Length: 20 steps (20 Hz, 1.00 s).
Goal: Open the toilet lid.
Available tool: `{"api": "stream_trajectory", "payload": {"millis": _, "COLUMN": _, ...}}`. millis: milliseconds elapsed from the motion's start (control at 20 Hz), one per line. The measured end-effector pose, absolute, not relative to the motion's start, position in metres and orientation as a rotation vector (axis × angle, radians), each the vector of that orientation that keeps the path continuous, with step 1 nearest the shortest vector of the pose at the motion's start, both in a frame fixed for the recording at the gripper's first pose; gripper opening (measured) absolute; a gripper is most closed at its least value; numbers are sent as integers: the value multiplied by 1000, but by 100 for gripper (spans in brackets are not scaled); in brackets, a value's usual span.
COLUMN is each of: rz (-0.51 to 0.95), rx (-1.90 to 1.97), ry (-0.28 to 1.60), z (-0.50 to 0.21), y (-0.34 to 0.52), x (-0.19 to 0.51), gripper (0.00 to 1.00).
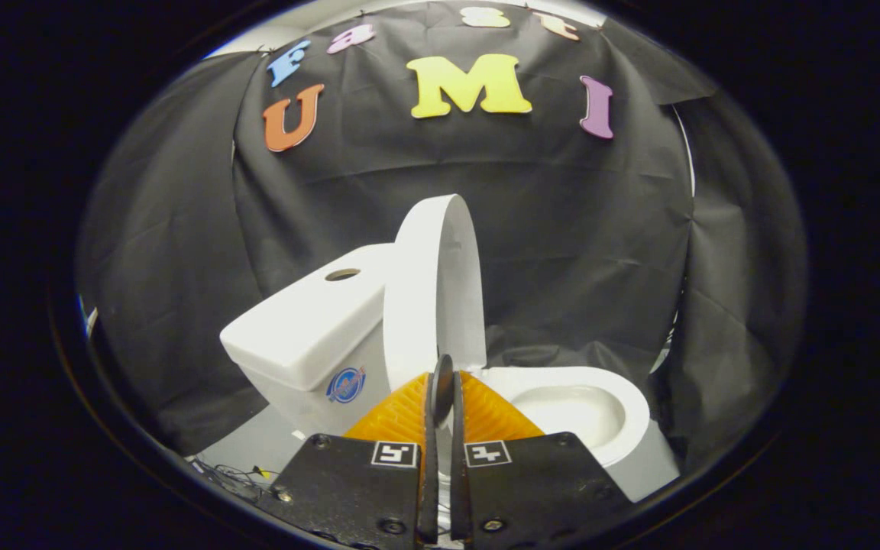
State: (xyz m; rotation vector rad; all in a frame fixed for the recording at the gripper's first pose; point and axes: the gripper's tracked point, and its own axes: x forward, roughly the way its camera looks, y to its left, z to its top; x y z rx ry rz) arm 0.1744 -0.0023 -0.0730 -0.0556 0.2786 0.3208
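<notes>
We see the gripper (441,382) from its own camera, with its two fingers (430,428) running forward side by side; the jaws stand narrow, the tips close to meeting with only a thin slit between them, and nothing is gripped there.

Just beyond the fingertips stands the white oval plastic toilet lid (421,298); it is raised, upright on its hinge at the back of the bowl, and we view it nearly edge-on with its inner face turned toward the bowl; its back lies close against the front of the tank, though we cannot tell whether the two touch; the fingertips overlap the lid's lower part in the view, and whether they touch it we cannot tell either.

Behind the lid sits the white glossy ceramic toilet tank (310,328); a round hole (342,274) shows in its flat top, and a small round blue sticker (346,384) sits low on its side wall.

On the other side of the lid lies the white ceramic toilet bowl (623,412), open, its broad rounded rim ringing a pale hollow.

A black wrinkled cloth wall (577,229) hangs behind the toilet; down beside the tank's foot a few thin cables (234,475) lie on a pale floor (249,447).
</notes>
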Motion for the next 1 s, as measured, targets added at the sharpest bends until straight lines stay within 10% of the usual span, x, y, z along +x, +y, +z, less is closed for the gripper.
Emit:
{"api": "stream_trajectory", "payload": {"millis": 600, "rz": 343, "rx": -318, "ry": 210, "z": -69, "y": -16, "x": 172, "gripper": 19}}
{"api": "stream_trajectory", "payload": {"millis": 800, "rz": 374, "rx": -344, "ry": 60, "z": -44, "y": -20, "x": 166, "gripper": 71}}
{"api": "stream_trajectory", "payload": {"millis": 1000, "rz": 404, "rx": -240, "ry": -51, "z": -22, "y": -38, "x": 141, "gripper": 97}}
